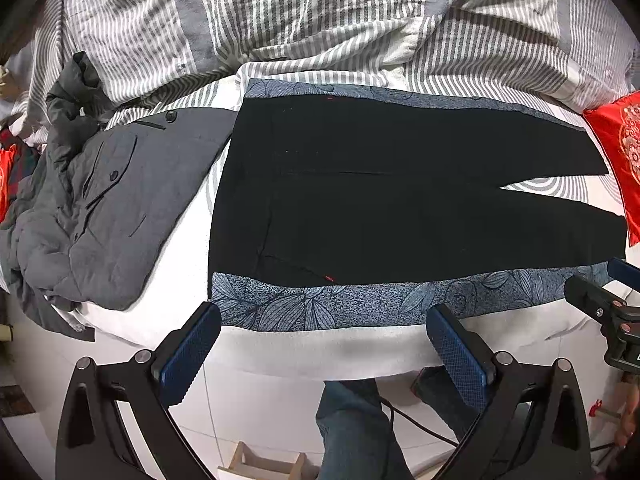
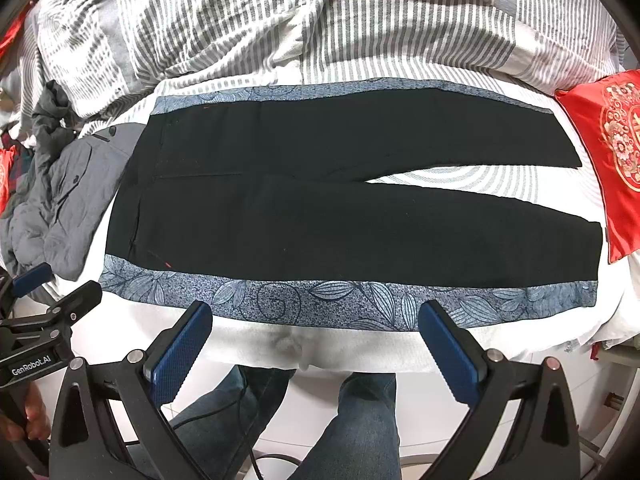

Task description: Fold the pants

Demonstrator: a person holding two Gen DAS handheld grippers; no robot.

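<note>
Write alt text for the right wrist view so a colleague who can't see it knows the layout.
Black fabric pants lie flat on a blue leaf-patterned cloth across a bed, waistband to the left and the two legs splitting apart to the right. The open right claw hovers near the cloth's near edge, holding nothing. A crumpled grey jacket lies left, a red embroidered cushion right.

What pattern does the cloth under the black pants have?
The blue cloth has a leaf and swirl print; the right wrist view shows it best.
</note>
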